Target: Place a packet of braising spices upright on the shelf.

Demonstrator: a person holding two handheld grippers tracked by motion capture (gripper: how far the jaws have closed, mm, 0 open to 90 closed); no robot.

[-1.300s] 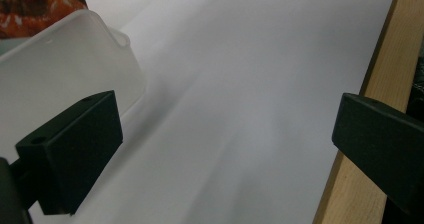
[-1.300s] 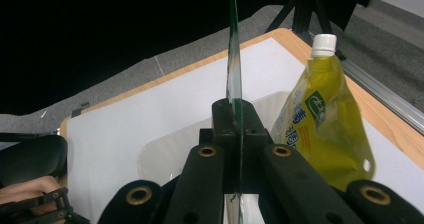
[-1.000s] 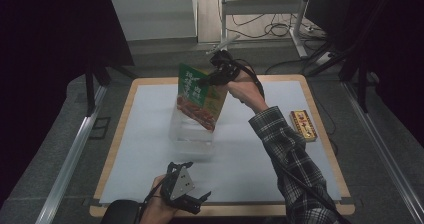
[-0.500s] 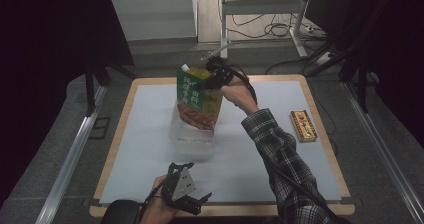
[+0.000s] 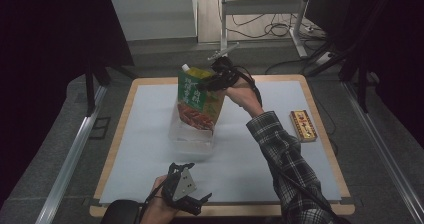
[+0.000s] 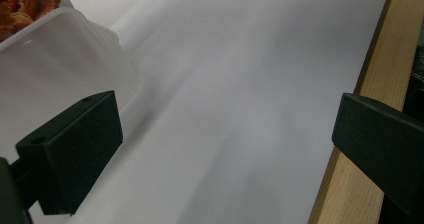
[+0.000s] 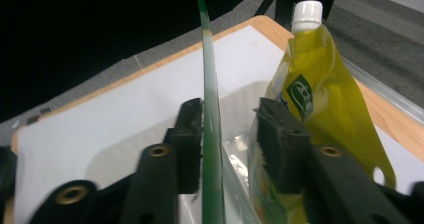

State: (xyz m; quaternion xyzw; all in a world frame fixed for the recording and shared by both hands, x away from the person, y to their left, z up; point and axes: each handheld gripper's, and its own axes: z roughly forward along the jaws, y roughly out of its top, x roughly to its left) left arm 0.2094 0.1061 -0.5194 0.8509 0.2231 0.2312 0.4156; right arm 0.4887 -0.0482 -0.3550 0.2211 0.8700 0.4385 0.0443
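A green food pouch [image 5: 196, 103] stands upright in a clear plastic tub [image 5: 192, 139] at mid table. Behind it in the tub leans a yellow spouted pouch [image 5: 199, 74] with a white cap. My right gripper [image 5: 206, 83] is at the green pouch's top edge. Its jaws have just been opening. In the right gripper view the thin green pouch [image 7: 211, 134] rests against one pad, with a gap to the other, so my right gripper [image 7: 227, 109] is open. The yellow pouch [image 7: 320, 99] is just beyond. My left gripper [image 5: 197, 204] is open near the front edge, holding nothing.
A small red and yellow box [image 5: 303, 125] lies at the table's right side. A white mat [image 5: 260, 149] covers the wooden table [image 5: 320, 114]. In the left gripper view, the tub's corner [image 6: 55, 69] sits beside one jaw and the wooden edge [image 6: 380, 59] runs by the other.
The right hand has come down and brought the green pouch from a tilt to upright in the tub. The left hand has stayed in place.
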